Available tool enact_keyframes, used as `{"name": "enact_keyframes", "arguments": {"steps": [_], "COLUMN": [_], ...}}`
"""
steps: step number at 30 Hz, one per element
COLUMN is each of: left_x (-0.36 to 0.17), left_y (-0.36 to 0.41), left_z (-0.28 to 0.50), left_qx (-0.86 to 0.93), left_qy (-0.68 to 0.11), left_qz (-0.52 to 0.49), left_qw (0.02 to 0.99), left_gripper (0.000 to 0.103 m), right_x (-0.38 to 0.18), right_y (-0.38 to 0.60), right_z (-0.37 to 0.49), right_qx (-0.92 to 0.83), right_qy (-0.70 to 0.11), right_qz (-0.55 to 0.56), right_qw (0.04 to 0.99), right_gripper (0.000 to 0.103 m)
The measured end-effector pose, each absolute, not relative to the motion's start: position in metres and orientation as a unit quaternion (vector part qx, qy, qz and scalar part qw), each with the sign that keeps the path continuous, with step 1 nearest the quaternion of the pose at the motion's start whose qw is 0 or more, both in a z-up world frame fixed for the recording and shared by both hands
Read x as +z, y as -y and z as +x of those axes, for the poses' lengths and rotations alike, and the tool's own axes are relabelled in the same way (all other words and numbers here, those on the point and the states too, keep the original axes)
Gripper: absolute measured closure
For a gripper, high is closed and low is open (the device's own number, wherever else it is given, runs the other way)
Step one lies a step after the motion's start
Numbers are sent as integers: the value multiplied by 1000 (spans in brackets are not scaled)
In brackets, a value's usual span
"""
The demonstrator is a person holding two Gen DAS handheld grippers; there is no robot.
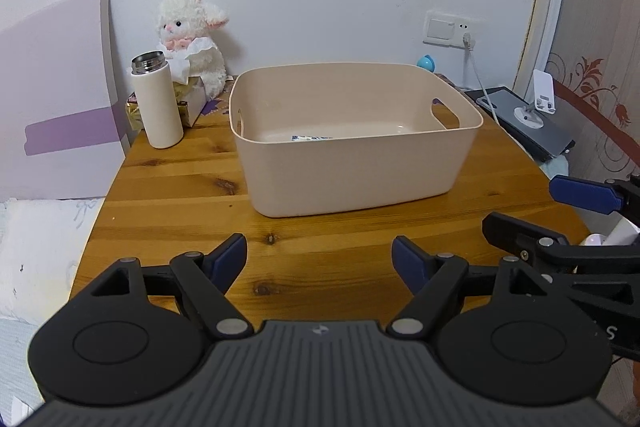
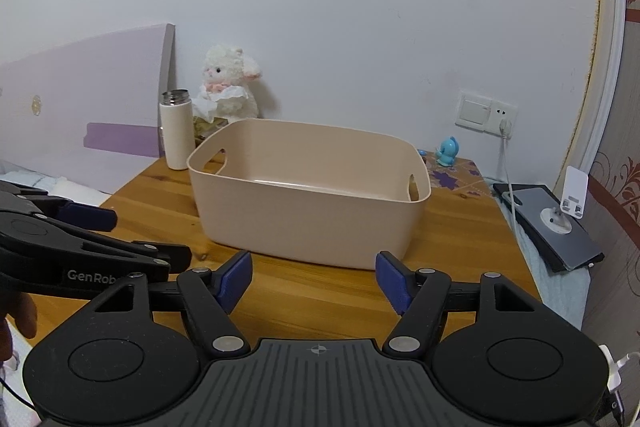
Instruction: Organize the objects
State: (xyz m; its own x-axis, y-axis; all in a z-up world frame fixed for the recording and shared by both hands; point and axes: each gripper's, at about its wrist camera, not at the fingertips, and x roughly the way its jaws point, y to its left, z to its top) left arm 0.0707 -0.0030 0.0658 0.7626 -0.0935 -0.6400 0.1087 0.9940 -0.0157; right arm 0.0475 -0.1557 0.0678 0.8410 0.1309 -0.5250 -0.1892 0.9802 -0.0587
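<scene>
Both grippers, left (image 1: 320, 263) and right (image 2: 314, 277), hover jaws spread and empty over the table (image 1: 180, 187) near the bin (image 1: 360, 163), so I'd reach past it for the bottle (image 1: 157, 103) and grab it mid-body, keeping it upright.

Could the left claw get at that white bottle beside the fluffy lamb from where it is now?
Probably yes. The left claw is open and empty, and bare wooden table runs from it to the white bottle. The beige bin sits off to the right, clear of that path.
</scene>
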Motion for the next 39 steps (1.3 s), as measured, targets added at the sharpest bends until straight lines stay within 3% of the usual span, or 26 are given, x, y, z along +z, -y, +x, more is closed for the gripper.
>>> {"name": "enact_keyframes", "arguments": {"steps": [39], "left_x": [47], "left_y": [8], "left_z": [10], "left_qx": [-76], "left_qy": [-355], "left_qz": [-2], "left_qw": [932], "left_gripper": [22], "right_x": [57], "right_y": [161], "right_z": [-14], "right_qx": [86], "right_qy": [-288], "right_qz": [-42], "right_qw": [953], "right_gripper": [29]}}
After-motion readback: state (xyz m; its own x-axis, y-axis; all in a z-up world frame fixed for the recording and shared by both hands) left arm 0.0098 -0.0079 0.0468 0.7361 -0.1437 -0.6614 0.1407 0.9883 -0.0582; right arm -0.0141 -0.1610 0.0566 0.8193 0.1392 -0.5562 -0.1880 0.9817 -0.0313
